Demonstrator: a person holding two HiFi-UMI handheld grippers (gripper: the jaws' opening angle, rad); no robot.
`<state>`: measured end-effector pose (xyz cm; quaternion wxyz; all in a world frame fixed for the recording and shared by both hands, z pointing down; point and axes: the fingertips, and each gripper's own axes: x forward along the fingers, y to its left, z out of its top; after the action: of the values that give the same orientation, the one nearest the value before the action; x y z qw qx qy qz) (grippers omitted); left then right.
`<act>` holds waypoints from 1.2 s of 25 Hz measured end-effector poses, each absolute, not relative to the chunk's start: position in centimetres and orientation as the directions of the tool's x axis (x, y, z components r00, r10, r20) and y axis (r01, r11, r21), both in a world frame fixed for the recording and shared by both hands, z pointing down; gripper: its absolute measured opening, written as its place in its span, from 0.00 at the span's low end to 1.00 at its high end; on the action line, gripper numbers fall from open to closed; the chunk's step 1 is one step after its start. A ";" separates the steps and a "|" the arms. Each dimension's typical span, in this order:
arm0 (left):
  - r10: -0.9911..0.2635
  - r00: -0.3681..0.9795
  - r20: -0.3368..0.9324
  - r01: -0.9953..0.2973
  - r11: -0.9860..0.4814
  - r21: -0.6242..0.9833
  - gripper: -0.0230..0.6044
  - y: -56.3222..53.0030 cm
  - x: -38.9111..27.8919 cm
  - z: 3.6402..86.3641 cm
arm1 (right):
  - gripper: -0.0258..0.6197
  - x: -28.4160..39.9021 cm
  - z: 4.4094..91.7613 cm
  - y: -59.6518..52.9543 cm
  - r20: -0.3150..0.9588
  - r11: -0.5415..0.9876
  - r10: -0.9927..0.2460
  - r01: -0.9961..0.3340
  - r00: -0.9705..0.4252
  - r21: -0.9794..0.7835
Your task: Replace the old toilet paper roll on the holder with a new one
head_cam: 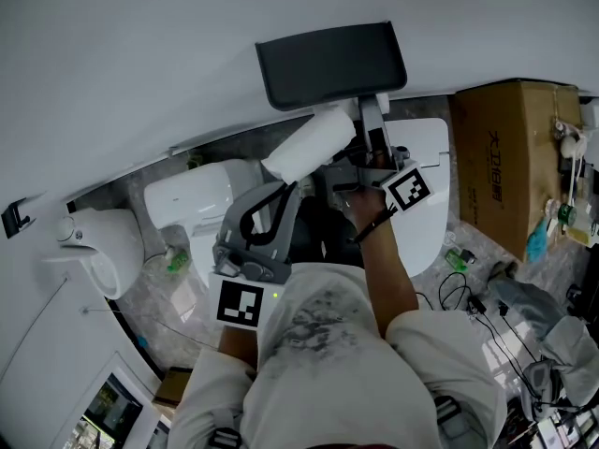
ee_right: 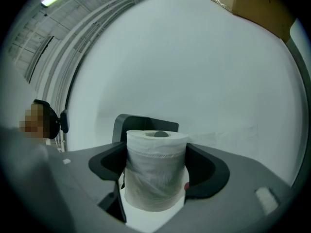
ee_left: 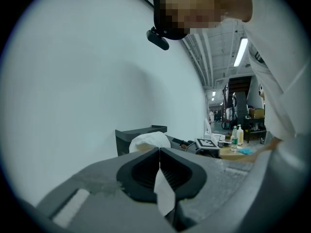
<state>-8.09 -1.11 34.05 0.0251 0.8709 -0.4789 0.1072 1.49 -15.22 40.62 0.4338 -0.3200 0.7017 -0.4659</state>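
A white toilet paper roll [head_cam: 309, 146] hangs just under the black holder cover [head_cam: 329, 62] on the wall. My right gripper [ee_right: 156, 171] is shut on this roll [ee_right: 155, 171], pads on both its sides, core end up, with the holder [ee_right: 146, 123] right behind it. From the right my right gripper [head_cam: 367, 124] reaches the roll. My left gripper [ee_left: 159, 152] is shut, and a thin strip of white paper [ee_left: 163, 193] is pinched between its pads. Beyond its tips lie the roll [ee_left: 149, 141] and the holder [ee_left: 138, 132]. My left gripper [head_cam: 284, 187] sits at the roll's lower left end.
A white toilet [head_cam: 197, 199] stands below the holder, a white wall fixture [head_cam: 98, 246] to its left. A cardboard box [head_cam: 510, 157] stands at the right, with cables and clutter [head_cam: 496, 325] on the floor in front of it. The white wall fills the area above.
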 end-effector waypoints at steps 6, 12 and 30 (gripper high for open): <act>-0.827 0.521 0.211 -0.837 -0.544 -0.062 0.05 -1.4 -7.8 34.0 | 0.62 1.1 41.1 -15.1 -0.315 0.349 -0.851 -0.003 -0.420 -0.937; -0.824 0.525 0.215 -0.835 -0.547 -0.055 0.05 -1.5 -7.8 34.4 | 0.62 1.1 42.0 -15.0 -0.314 0.332 -0.856 0.029 -0.411 -0.943; -0.822 0.532 0.201 -0.831 -0.553 -0.064 0.05 -1.6 -7.6 33.7 | 0.64 1.3 41.5 -13.7 -0.255 0.400 -0.822 -0.196 -0.510 -0.896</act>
<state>-7.62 -1.63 33.72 0.0200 0.8750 -0.4724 0.1043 1.29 -13.73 41.51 0.3622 -0.3373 0.7541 -0.4318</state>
